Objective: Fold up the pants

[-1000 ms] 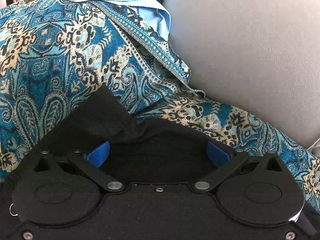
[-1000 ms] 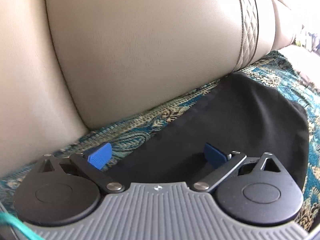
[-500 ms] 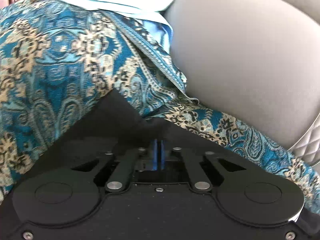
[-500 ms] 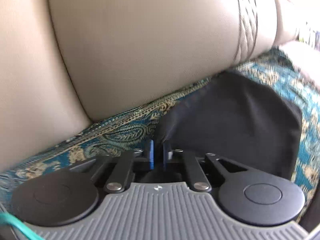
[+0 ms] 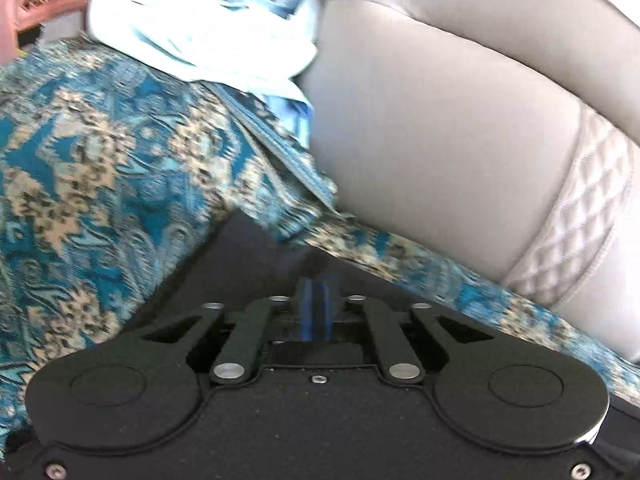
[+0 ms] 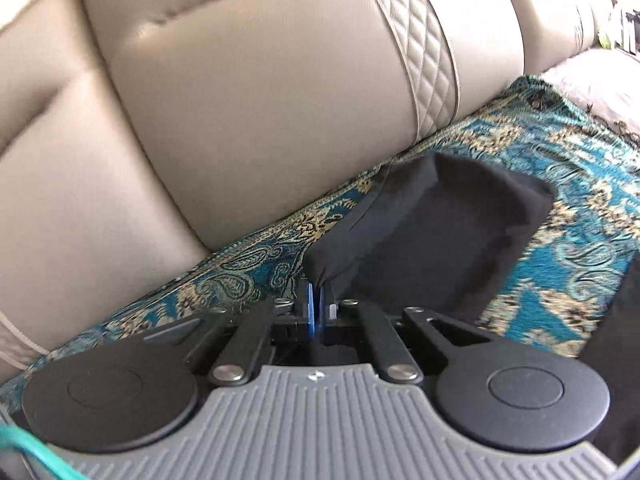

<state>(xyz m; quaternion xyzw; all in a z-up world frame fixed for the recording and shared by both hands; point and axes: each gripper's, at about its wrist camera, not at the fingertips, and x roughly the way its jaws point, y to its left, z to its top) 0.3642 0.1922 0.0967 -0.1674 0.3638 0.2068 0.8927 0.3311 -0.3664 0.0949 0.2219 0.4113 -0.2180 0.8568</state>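
Black pants (image 6: 440,232) lying on a patterned sofa throw (image 5: 100,184) are pinched at two edges by the fully closed left gripper (image 5: 316,308) and right gripper (image 6: 316,304), a fold seemingly begun, with lifting both edges together judged next

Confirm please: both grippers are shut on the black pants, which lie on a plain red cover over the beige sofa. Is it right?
Not quite: the cover is teal with a beige paisley pattern, not plain red, as the right wrist view shows. The rest holds: the right gripper and the left gripper are both shut on the black pants, on the beige sofa.
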